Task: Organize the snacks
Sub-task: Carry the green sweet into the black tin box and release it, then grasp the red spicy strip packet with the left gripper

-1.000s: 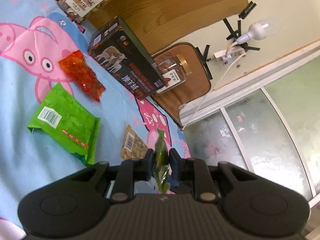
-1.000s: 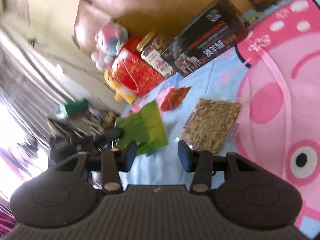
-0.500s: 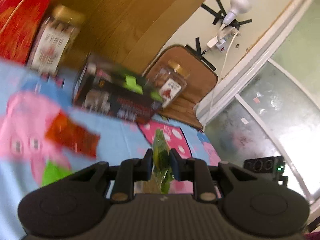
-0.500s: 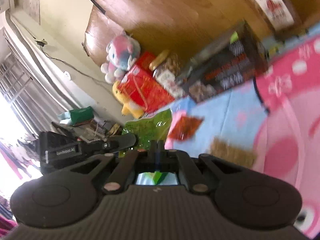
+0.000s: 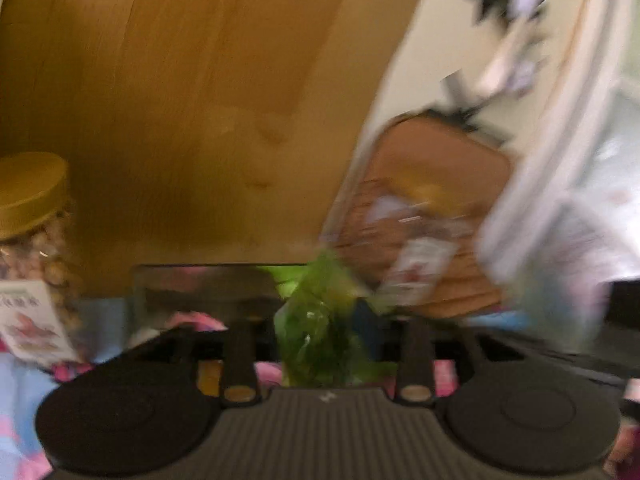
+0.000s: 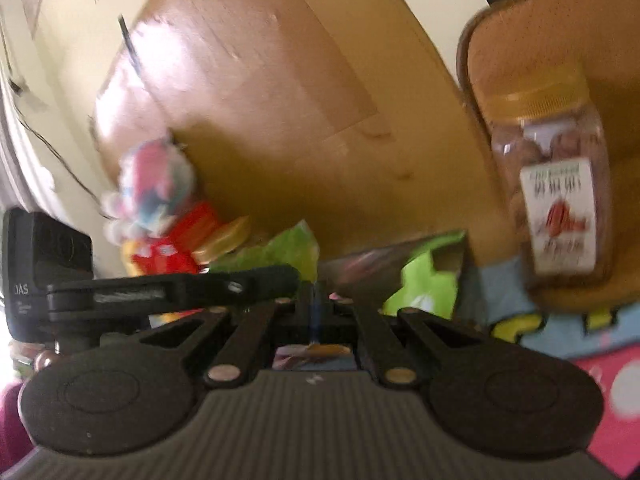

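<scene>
While both views are smeared by motion, these points can be made out:

Surface: a cartoon-printed cloth (image 6: 568,332) in blue and pink is seen low in both views; its pattern is too blurred to be read.

Room: a large wooden panel (image 5: 192,92) is seen behind the snacks; a cream wall (image 5: 432,28) is seen beside it; a brown padded board (image 6: 560,32) is seen leaning at the right.

Snacks: a gold-lidded nut jar (image 5: 32,256) is seen at the left edge; a second nut jar (image 6: 556,184) is seen upright in front of the padded board; a dark box (image 5: 208,292) with green markings lies between them; a plush toy (image 6: 148,188) and a red pack (image 6: 176,240) are seen further left.

Left gripper (image 5: 326,332): spread apart, with a green snack packet (image 5: 320,320) loose between its fingers.

Right gripper (image 6: 316,308): pressed together on a thin edge of that same packet.

Change: a second ago the packet was pinched by the left gripper while the right one was spread; the packet has since been handed across; both cameras have been tilted up from the cloth toward the wooden panel.
</scene>
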`<state>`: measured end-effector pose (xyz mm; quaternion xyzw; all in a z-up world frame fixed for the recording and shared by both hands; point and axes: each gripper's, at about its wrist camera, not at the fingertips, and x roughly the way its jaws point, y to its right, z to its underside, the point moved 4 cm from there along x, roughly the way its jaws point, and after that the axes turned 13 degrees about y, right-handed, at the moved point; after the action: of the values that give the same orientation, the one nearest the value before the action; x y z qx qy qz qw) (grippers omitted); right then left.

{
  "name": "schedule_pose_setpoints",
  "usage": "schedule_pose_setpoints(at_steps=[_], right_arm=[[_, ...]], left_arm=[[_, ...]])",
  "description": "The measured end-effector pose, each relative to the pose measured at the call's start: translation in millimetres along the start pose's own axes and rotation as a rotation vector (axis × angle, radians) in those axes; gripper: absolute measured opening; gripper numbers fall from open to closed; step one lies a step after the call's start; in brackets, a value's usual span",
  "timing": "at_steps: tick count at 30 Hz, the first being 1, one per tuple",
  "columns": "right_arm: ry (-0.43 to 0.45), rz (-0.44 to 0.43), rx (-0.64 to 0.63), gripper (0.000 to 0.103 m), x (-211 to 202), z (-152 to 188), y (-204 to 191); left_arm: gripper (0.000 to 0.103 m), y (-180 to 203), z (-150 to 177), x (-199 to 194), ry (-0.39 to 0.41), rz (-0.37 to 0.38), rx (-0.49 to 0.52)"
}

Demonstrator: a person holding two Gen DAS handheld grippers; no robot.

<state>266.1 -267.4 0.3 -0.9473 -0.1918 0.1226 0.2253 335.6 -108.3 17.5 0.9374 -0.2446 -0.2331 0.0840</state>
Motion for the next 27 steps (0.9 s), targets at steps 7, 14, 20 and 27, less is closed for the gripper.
schedule_pose_setpoints(at_steps=[7,14,20,27], right_arm=[[0.050,0.090,-0.152,0.009,-20.3,5.8,-7.4],[-0.143,-0.066,-0.014,0.033,-45.1,48.2,-30.3],[-0.358,-0.072,0.264,0.035,-34.7,107.6,-36.2],[-0.397,0.072,0.437,0.035,-26.7,125.0,-33.3]], left_arm=[[0.053,-24.0,7.6,-39.6,0.050,-0.069,-0.037],[0.053,-53.2,44.9,-120.0,0.022,-0.094,-0.057],[0.053,-98.0,96.8,-134.0,-0.078,-0.140,-0.201],[0.048,-114.4,110.3,-117.7,-0.092,-0.121,-0.290]])
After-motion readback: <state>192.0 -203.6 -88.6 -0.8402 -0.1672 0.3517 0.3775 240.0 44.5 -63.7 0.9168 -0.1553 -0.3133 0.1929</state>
